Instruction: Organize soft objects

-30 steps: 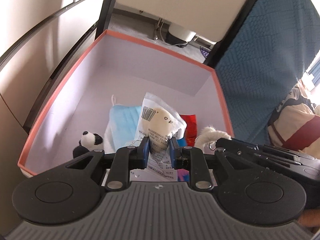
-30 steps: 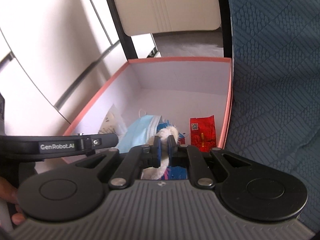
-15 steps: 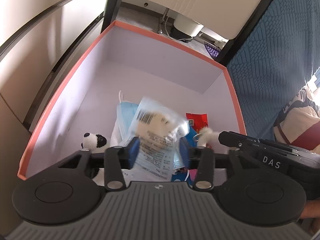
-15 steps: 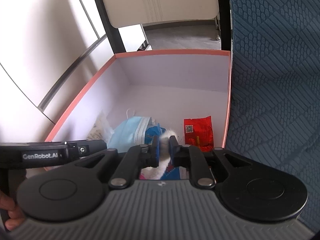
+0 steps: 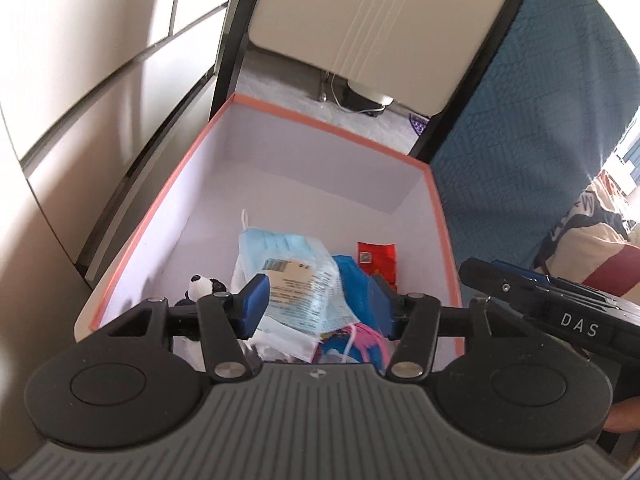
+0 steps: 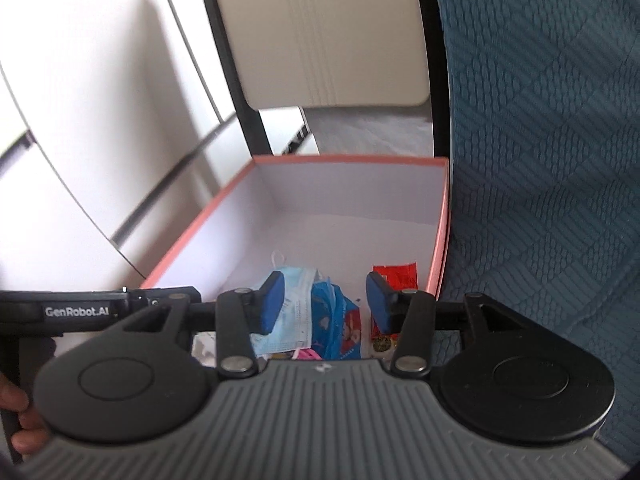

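Note:
An orange-rimmed box [image 5: 320,124] with white walls holds a pile of soft things. A clear packet [image 5: 300,284] with a barcode lies on blue face masks [image 5: 280,244], beside a small panda toy [image 5: 204,286], a blue bag [image 5: 354,280] and a red packet [image 5: 376,256]. My left gripper [image 5: 318,306] hangs open above the pile, nothing between its pads. My right gripper [image 6: 325,304] is over the same box [image 6: 344,159], its jaws opening and empty, with the masks [image 6: 296,300] and red packet [image 6: 396,284] below. The white fluffy toy is out of sight.
A teal quilted cover [image 5: 520,140] rises right of the box. A cream chair back [image 5: 380,20] on black posts stands behind it. Pale cabinet doors [image 5: 80,80] line the left. A striped cushion [image 5: 592,248] lies far right. A hand [image 6: 16,412] grips the left tool.
The left gripper let go of the clear packet, which dropped onto the pile. The right gripper released the white fluffy toy. Both grippers opened and rose from the box.

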### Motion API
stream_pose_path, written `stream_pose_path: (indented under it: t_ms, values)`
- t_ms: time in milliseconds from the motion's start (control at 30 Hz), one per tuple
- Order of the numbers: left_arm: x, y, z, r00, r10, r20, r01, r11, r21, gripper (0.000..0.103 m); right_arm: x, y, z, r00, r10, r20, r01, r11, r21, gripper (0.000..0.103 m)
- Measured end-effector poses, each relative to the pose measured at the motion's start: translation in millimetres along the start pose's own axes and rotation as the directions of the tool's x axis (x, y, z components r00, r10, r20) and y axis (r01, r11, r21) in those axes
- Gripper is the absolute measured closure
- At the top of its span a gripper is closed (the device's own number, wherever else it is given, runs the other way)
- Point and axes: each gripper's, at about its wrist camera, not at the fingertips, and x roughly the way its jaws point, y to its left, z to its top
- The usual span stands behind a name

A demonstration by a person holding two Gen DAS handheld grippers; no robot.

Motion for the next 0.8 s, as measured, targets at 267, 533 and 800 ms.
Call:
stream_pose_path:
  t_ms: [267, 533, 800]
  values:
    - [-46.5, -30.0, -12.1, 0.997, 0.018, 0.080, -0.019, 1.000, 0.012, 0.042, -49.4, 0.4, -4.6, 0.997, 0.025, 0.074, -0.022, 0.999, -0.045, 0.055]
    - [-80.9, -59.8, -36.3, 0.991, 0.022, 0.132, -0.023, 1.000, 0.009, 0.042, -95.2, -4.8, -10.0, 0.989, 0.043, 0.140, -0.033, 0.997, -0.072, 0.055]
    - [-98.7, -72.6, -59.7, 0.992, 0.011, 0.122, -0.011, 1.000, -0.002, 0.042, -129.0, -12.6, -22.7, 0.985, 0.044, 0.167, -0.030, 0.996, -0.085, 0.055]
